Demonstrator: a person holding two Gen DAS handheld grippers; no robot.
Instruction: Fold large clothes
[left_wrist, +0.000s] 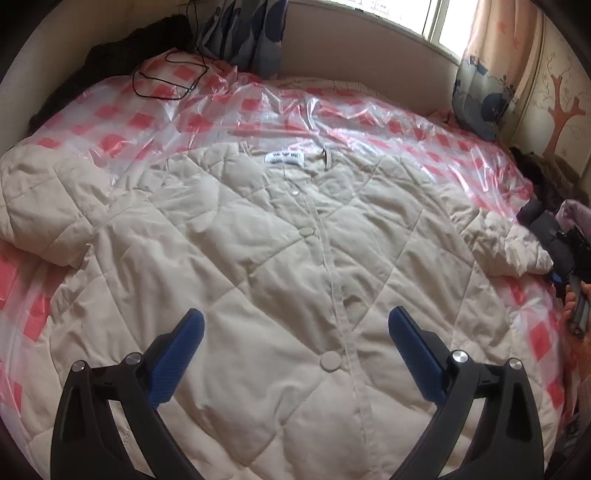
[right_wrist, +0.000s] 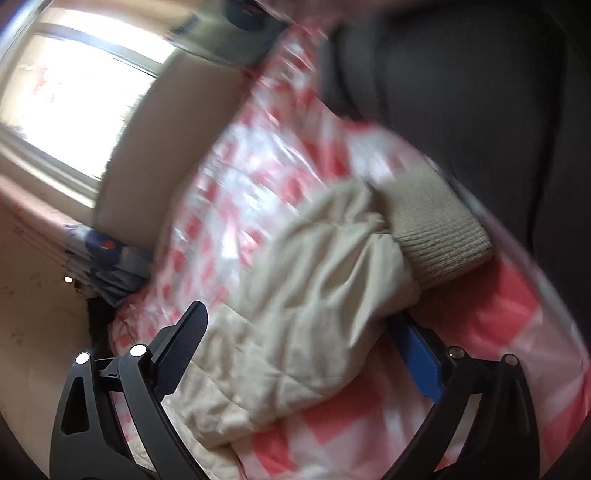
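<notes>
Checkered bed (left_wrist: 129, 122) holds jacket (left_wrist: 280, 266), collar toward window; left gripper (left_wrist: 295, 332), right gripper (right_wrist: 295, 339) gape empty.

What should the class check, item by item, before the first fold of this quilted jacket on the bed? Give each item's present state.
1. Jacket lies front up, buttoned, spread flat: ok.
2. Left gripper open above the jacket's lower front: ok.
3. Right gripper open around the right sleeve: ok.
4. Right sleeve smooth: not ok, bunched near the ribbed cuff.
5. Left sleeve laid straight: not ok, crumpled.
6. Black cable apart from the jacket: ok.
</notes>
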